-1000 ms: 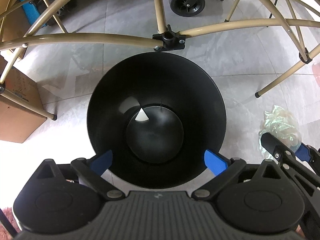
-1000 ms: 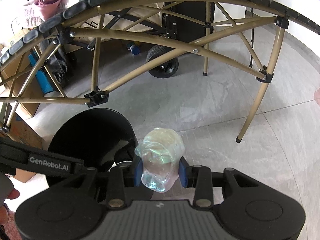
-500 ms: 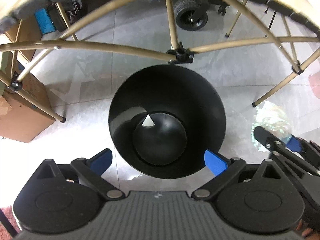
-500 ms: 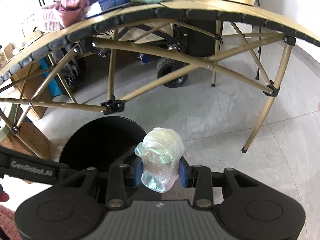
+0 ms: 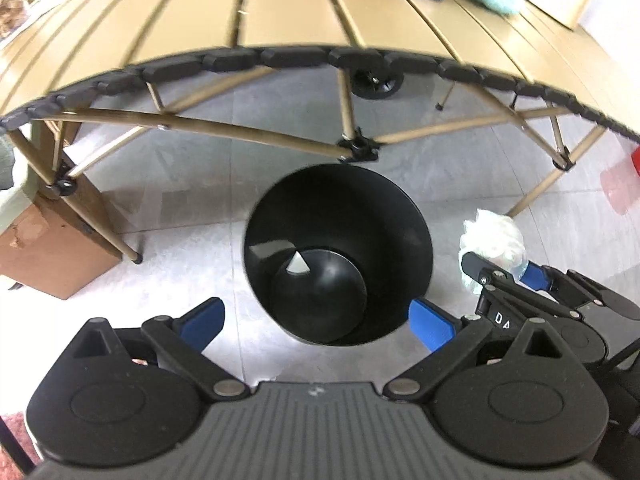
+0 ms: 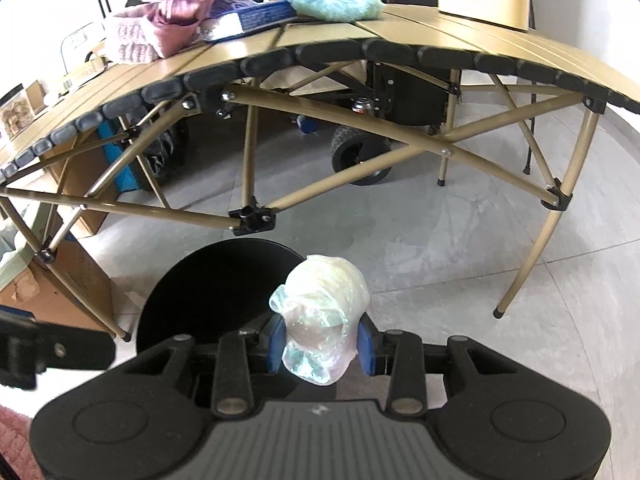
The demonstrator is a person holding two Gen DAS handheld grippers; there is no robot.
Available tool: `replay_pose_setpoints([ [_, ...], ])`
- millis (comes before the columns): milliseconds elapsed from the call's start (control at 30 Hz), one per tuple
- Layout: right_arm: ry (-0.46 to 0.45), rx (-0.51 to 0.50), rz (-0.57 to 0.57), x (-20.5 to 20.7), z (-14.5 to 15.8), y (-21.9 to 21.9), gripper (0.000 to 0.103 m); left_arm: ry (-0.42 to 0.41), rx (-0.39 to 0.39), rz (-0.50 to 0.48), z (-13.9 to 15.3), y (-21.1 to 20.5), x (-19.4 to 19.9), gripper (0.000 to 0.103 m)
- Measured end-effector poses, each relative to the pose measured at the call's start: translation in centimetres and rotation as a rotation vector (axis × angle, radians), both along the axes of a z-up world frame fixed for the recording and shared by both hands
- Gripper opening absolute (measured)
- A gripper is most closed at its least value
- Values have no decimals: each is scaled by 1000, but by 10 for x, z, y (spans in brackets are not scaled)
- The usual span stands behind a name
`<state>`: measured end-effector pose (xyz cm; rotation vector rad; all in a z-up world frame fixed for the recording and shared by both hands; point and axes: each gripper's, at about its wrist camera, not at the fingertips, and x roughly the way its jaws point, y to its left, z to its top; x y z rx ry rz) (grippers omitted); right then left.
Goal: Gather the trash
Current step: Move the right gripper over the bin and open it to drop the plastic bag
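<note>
- Clamping a crumpled iridescent plastic wrapper [image 6: 320, 330] between the blue pads [image 6: 276, 344] of the right gripper [image 6: 320, 344], low in the centre of the right wrist view; wad bulging above and below the pads.
- Hovering over grey floor tile [image 6: 460, 248], just right of the black trash bin [image 6: 208, 292], whose rim is sitting at lower left centre of that view.
- Spreading wide and holding nothing: left gripper [image 5: 316, 318], blue pads [image 5: 202, 322] flanking the bin's lower rim in the left wrist view.
- Looking straight down into the bin [image 5: 340, 216] at frame centre, with a small pale scrap [image 5: 298, 266] lying on its dark bottom.
- Showing the right gripper with its wrapper [image 5: 494, 240] at the right edge of the left view, beside the bin and outside it.
- Arching across the top of both views: tan folding table [image 5: 288, 12], with a cardboard box [image 5: 52, 248] at middle left.
</note>
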<state>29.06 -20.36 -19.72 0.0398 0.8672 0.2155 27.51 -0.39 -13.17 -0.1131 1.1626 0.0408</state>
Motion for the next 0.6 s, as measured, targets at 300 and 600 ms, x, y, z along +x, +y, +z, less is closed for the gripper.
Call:
replay_pose_setpoints([
  [300, 14, -6, 110, 4, 8, 41, 36, 8, 111, 109, -9, 71, -19, 101],
  [600, 100, -49, 161, 20, -6, 82, 36, 31, 93, 167, -26, 105, -19, 101],
])
